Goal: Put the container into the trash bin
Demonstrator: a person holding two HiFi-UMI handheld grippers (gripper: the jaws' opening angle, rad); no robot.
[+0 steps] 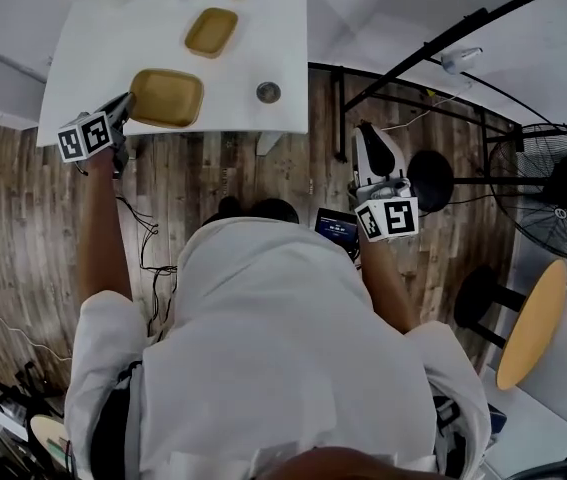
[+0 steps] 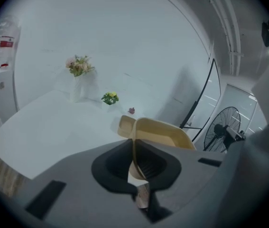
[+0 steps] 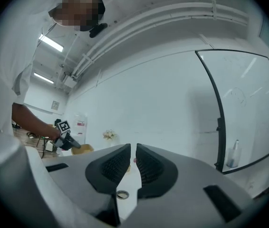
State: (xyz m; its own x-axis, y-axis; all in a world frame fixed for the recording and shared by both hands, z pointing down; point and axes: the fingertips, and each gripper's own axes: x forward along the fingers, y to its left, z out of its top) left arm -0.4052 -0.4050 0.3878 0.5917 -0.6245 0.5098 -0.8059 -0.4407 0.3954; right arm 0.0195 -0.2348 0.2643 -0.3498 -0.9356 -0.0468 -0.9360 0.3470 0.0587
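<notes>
A tan, tray-shaped container [image 1: 167, 98] hangs over the near edge of the white table [image 1: 283, 58], and my left gripper [image 1: 123, 110] is shut on its left rim. In the left gripper view the jaws are pressed on that rim, with the container [image 2: 165, 134] stretching away from them. A second tan container [image 1: 211, 31] lies farther back on the table, also seen as a tan container [image 2: 126, 126] behind the held one. My right gripper [image 1: 368, 136] is held over the wooden floor at the right; its jaws [image 3: 133, 158] stand a narrow gap apart with nothing between them.
A vase of flowers [image 2: 78, 70], a small yellow plant [image 2: 109, 98] and a small round object [image 1: 268, 92] stand on the table. A black metal frame [image 1: 413, 68], a black stool [image 1: 430, 180], a fan [image 1: 553, 193] and a round wooden tabletop [image 1: 533, 323] crowd the right.
</notes>
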